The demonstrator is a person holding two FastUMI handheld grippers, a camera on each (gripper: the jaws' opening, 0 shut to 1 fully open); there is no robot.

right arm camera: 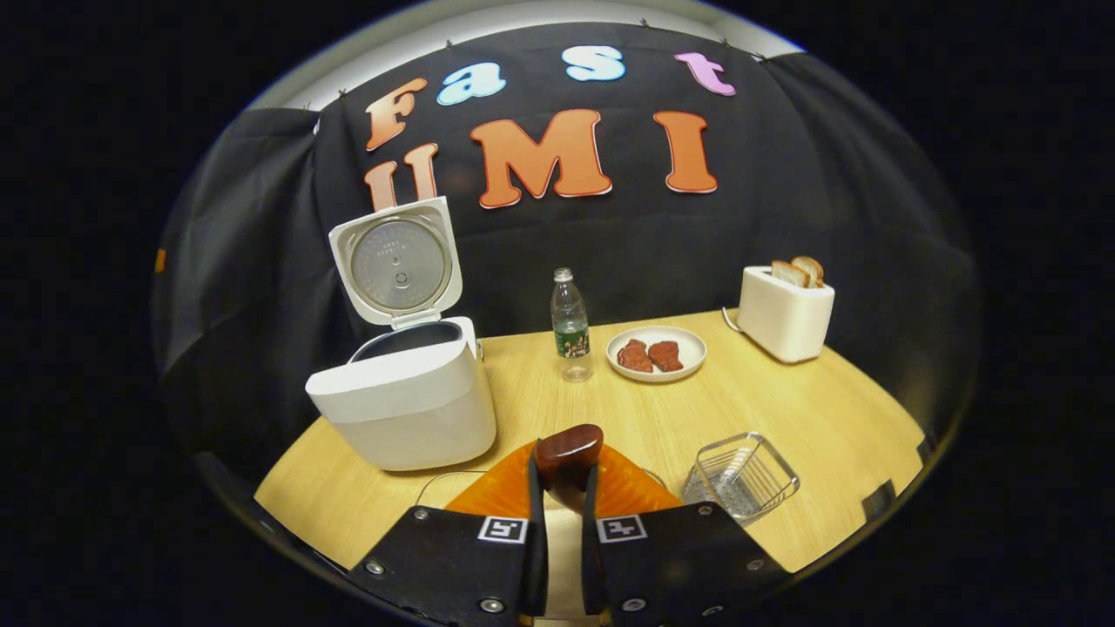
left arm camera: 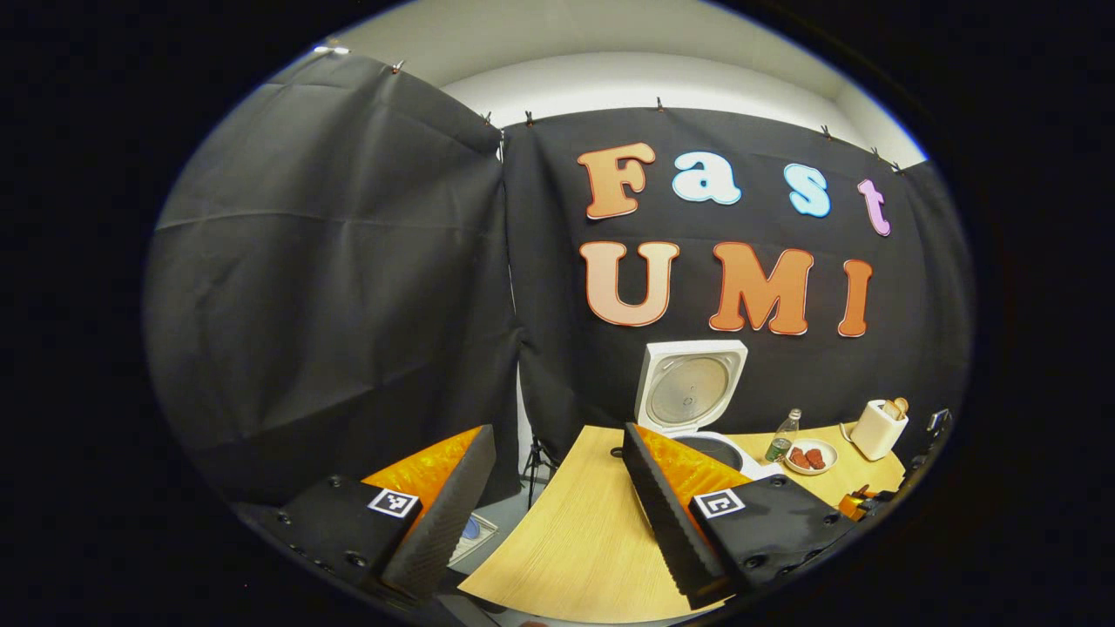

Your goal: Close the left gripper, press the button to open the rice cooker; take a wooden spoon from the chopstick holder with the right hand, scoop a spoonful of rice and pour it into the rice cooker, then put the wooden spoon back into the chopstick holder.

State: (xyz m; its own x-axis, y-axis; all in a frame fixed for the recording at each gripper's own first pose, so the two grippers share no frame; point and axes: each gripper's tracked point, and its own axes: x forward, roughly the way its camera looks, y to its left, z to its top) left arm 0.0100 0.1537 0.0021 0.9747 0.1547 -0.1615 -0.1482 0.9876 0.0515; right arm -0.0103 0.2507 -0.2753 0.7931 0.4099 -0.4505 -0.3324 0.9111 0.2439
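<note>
The white rice cooker [right arm camera: 401, 409] stands on the left of the table with its lid [right arm camera: 399, 261] swung up and the dark inner pot exposed. My right gripper [right arm camera: 562, 470] is shut on a wooden spoon [right arm camera: 568, 451]; its rounded dark brown end sticks out just past the fingertips, right of the cooker's front. The wire chopstick holder [right arm camera: 740, 477] stands to the right of the gripper. In the left gripper view, my left gripper [left arm camera: 557, 435] is open wide with nothing between its fingers, off the table's left end; the open rice cooker [left arm camera: 692, 392] lies beyond its right finger.
A clear water bottle [right arm camera: 570, 326], a white plate with brown pieces of food [right arm camera: 655, 353] and a white toaster with bread slices [right arm camera: 786, 315] line the back of the wooden table [right arm camera: 819, 409]. A thin curved rim [right arm camera: 435, 477] shows beneath the right gripper. Black cloth walls close the booth.
</note>
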